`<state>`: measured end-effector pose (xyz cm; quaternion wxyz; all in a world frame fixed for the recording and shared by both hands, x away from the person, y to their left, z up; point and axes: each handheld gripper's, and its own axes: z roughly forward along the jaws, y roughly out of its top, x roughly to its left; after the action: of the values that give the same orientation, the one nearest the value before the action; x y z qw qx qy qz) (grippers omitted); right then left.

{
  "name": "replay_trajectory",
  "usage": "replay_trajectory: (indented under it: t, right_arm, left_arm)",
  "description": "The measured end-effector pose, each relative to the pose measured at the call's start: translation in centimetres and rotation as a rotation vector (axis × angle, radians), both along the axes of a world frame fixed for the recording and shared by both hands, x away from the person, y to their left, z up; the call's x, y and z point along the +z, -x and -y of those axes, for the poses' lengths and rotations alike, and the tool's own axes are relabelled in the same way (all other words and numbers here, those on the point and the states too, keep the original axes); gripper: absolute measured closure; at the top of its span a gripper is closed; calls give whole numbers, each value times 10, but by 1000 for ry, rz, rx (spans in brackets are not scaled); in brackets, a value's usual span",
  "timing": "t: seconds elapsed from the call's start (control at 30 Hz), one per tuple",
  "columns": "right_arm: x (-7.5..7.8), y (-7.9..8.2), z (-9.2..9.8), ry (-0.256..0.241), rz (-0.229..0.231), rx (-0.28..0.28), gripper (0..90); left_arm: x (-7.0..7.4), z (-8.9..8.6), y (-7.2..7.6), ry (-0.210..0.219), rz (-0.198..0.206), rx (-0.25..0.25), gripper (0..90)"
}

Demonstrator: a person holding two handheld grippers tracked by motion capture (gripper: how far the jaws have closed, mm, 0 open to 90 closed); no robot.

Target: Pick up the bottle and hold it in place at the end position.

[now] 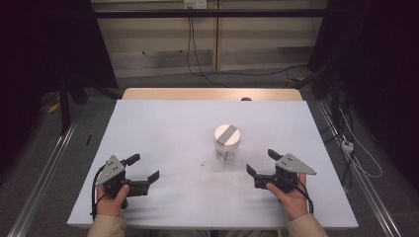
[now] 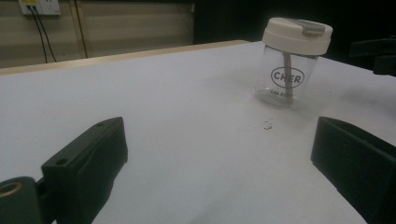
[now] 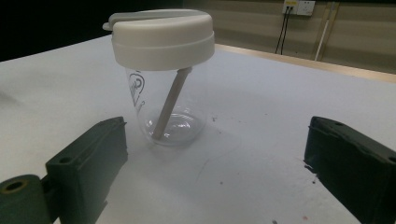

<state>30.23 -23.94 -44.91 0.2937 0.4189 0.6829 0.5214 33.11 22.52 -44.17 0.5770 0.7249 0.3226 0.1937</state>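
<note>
A clear cup [image 1: 227, 143] with a white lid [image 1: 227, 134] stands upright near the middle of the white table [image 1: 163, 123], slightly right of centre, with a straw [image 3: 170, 102] leaning inside it and dark lettering on its wall. The left gripper [image 1: 146, 168] sits at the near left, held in the person's left hand [image 1: 111, 198], jaws spread wide with nothing between them, well apart from the cup. The right gripper [image 1: 261, 162] sits at the near right in the right hand [image 1: 292, 196], jaws likewise apart and empty, near the cup but not touching it.
</note>
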Motion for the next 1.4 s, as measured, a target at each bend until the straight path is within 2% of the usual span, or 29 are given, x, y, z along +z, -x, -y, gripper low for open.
replay_trajectory:
  t: [1.0,1.4]
  right_arm:
    - [-2,-44,-48,21,-35,52,67]
    - [-5,-57,-63,35,-56,66,75]
  left_arm:
    - [-1,0,-1,-2,3,-11,34]
    - [-2,0,-1,-2,-12,-7,34]
